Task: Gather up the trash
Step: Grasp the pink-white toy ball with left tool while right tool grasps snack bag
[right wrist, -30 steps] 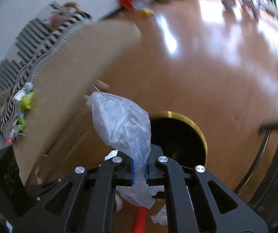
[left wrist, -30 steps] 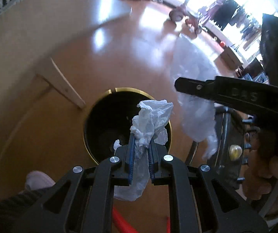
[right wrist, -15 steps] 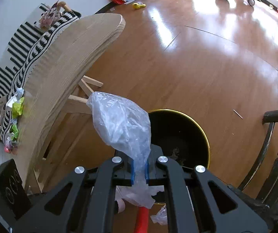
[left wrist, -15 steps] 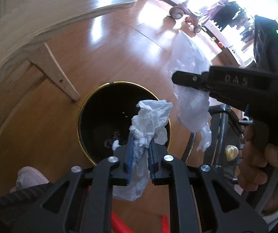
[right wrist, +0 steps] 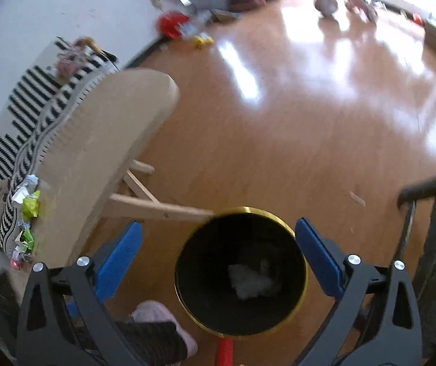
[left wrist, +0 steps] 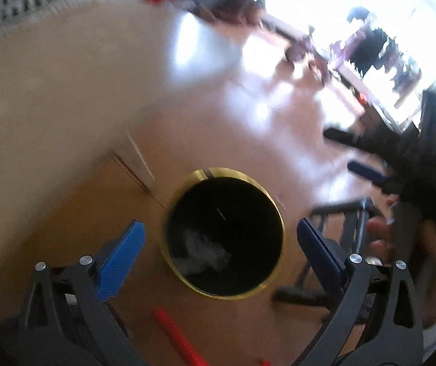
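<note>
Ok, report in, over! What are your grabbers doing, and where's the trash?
Left gripper and right gripper open, empty. Pale trash inside the bin. Nothing blocking.

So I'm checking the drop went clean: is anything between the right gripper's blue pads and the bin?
Nothing is. In the right wrist view the right gripper stands open above the bin, with pale trash lying inside it.

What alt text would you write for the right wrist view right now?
The right gripper hangs open and empty over a round black bin with a gold rim on the wooden floor, with pale crumpled trash at its bottom. A light wooden table stands left, with small wrappers at its edge.
</note>
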A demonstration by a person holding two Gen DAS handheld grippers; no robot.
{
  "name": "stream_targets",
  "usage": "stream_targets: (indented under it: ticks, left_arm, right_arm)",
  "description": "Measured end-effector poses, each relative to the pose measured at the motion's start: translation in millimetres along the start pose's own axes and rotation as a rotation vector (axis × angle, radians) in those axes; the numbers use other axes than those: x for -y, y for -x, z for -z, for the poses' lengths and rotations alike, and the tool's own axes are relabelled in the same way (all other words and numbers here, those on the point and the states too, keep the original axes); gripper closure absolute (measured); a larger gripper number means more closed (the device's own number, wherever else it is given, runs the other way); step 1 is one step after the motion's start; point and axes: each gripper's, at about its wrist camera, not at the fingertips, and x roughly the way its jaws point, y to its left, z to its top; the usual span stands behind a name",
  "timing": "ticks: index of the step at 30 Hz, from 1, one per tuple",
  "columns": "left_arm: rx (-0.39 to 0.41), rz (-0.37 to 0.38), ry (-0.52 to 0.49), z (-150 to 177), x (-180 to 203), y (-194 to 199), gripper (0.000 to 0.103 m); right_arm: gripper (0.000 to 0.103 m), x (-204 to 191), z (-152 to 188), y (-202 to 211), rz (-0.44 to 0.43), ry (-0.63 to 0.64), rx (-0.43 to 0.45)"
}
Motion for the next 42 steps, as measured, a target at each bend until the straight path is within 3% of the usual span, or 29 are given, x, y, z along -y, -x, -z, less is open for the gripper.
stream_targets:
  ticks: [2, 4, 6, 8, 10, 11, 13, 16, 20, 25, 30, 33, 35, 36, 38, 42]
  left_arm:
    - [0.099, -0.045, 0.012, -10.4, -30.8, 52.2, 0.006]
    - [0.171, -0.128, 0.053, -14.1, -64.8, 95.2, 0.006]
    - [0.227, -0.251, 0.088, -12.7, -108.3, 136.5, 0.006]
    - [0.26, -0.443, 0.11, -5.2, -160.3, 174.6, 0.006]
    - [0.278, -0.585, 0.211, 5.0, -219.4, 206.5, 0.006]
    - [0.285, -0.608, 0.284, 10.4, -247.1, 220.0, 0.006]
    - [0.307, -0.602, 0.46, 23.9, -306.5, 243.7, 0.006]
    - [0.318, -0.588, 0.593, 36.1, -358.4, 251.7, 0.006]
    - [0.309, -0.537, 0.618, 27.6, -399.1, 241.4, 0.006]
    - [0.274, -0.511, 0.617, 9.3, -434.4, 224.3, 0.006]
    - [0.241, -0.441, 0.574, 0.1, -451.7, 195.5, 0.006]
    - [0.237, -0.419, 0.527, -2.1, -453.7, 185.2, 0.019]
    - [0.25, -0.329, 0.511, -4.6, -454.2, 183.5, 0.05]
    - [0.251, -0.292, 0.526, -4.3, -454.6, 182.7, 0.05]
    - [0.251, -0.298, 0.511, -5.8, -450.7, 182.2, 0.056]
    - [0.254, -0.307, 0.496, -5.6, -445.0, 184.5, 0.059]
  right_arm:
    - [0.006, -18.3, 2.0, -4.5, 0.007, 0.051, 0.031]
    - [0.006, -45.0, 0.8, -22.7, -0.035, 0.074, -0.003]
    - [0.006, -74.7, -1.9, -39.5, -0.085, 0.088, -0.04]
    - [0.006, -114.0, -4.7, -51.8, -0.14, 0.118, -0.05]
    - [0.006, -170.7, -4.5, -62.6, -0.205, 0.202, -0.051]
    - [0.006, -201.1, -3.0, -67.2, -0.234, 0.254, -0.053]
    - [0.006, -250.0, 2.6, -72.2, -0.271, 0.331, -0.056]
    - [0.006, -332.5, 10.2, -87.2, -0.322, 0.455, -0.073]
    - [0.006, -424.0, 15.1, -114.0, -0.312, 0.564, -0.061]
    - [0.006, -492.4, 17.1, -152.1, -0.309, 0.613, -0.119]
    - [0.006, -516.3, 27.1, -189.6, -0.253, 0.639, -0.166]
    - [0.013, -515.0, 29.9, -200.7, -0.266, 0.624, -0.196]
    - [0.016, -515.0, 30.8, -200.4, -0.286, 0.637, -0.197]
    - [0.022, -514.4, 31.7, -199.9, -0.315, 0.641, -0.197]
    - [0.028, -511.3, 32.0, -197.9, -0.334, 0.645, -0.183]
    - [0.032, -503.3, 27.3, -196.5, -0.362, 0.613, -0.178]
